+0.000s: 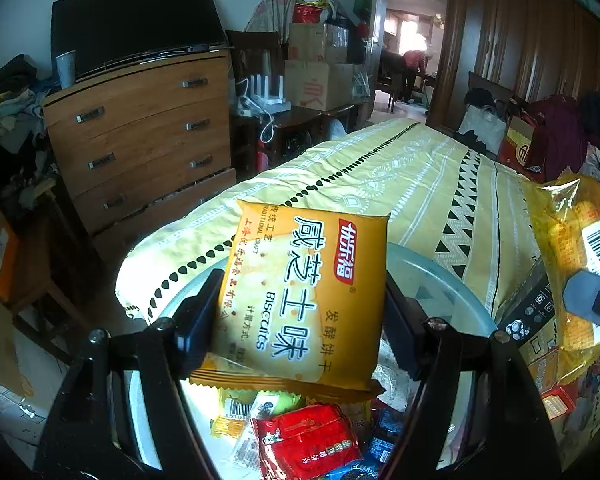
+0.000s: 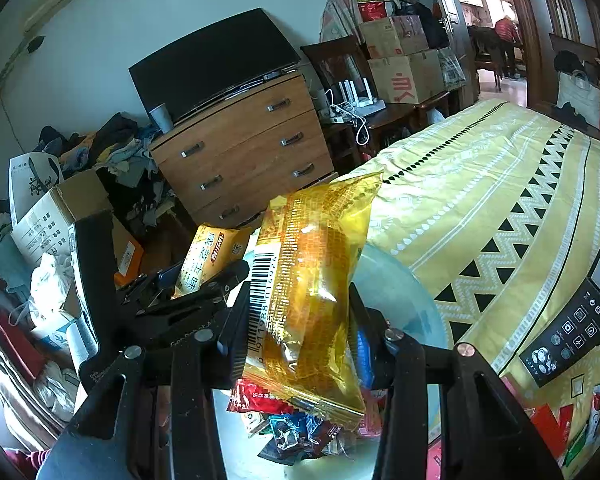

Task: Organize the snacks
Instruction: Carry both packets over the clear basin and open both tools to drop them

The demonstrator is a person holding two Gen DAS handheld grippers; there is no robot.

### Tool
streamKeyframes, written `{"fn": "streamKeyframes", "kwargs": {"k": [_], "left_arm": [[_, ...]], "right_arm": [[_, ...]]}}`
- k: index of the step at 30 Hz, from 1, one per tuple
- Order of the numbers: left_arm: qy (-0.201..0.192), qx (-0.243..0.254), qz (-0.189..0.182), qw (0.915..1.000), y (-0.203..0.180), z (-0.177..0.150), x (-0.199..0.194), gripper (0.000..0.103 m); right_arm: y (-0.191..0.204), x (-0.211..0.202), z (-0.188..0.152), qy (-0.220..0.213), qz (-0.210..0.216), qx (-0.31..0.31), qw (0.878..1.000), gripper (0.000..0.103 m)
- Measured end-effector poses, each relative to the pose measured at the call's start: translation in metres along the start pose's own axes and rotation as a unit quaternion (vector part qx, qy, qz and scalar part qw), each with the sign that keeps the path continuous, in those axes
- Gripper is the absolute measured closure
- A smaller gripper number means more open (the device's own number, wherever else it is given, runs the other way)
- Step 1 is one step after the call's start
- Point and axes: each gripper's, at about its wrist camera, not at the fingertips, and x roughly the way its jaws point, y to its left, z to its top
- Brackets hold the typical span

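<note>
Yellow patterned bedspread [image 1: 420, 168] fills the background, a pale round basin [image 1: 440, 280] of loose snacks resting on it. Above it, the left gripper [image 1: 300, 304] pinches a biscuit packet [image 1: 300, 292], while the right gripper [image 2: 300, 320] clamps a clear golden snack bag [image 2: 316, 288]. Both wrappers look slick; either could slide out and miss the basin.

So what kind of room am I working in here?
Most likely a lived-in bedroom. A bed with a yellow patterned cover fills the right side, a wooden chest of drawers stands against the wall with a pile of clothes beside it, and cardboard boxes are stacked near the doorway.
</note>
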Motion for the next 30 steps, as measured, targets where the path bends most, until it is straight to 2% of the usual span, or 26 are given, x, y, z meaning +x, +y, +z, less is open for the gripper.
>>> {"fn": "streamKeyframes", "kwargs": {"k": [13, 17, 23, 26, 30], "left_arm": [[0.013, -0.001, 0.008, 0.9999, 0.005, 0.0, 0.008, 0.028], [0.008, -0.004, 0.013, 0.9999, 0.006, 0.0, 0.006, 0.017], [0.008, -0.002, 0.019, 0.9998, 0.007, 0.0, 0.005, 0.016], [0.01, 0.0, 0.023, 0.9997, 0.007, 0.001, 0.005, 0.009], [0.007, 0.001, 0.024, 0.9997, 0.006, 0.001, 0.003, 0.004]], "right_arm": [[0.003, 0.011, -0.002, 0.009, -0.007, 0.006, 1.0, 0.055], [0.003, 0.012, -0.002, 0.009, -0.01, 0.009, 1.0, 0.052], [0.008, 0.01, -0.001, 0.007, -0.009, 0.001, 1.0, 0.051], [0.012, 0.006, -0.002, 0.004, -0.012, -0.008, 1.0, 0.05], [0.015, -0.004, -0.005, -0.006, -0.012, -0.008, 1.0, 0.045]]}}
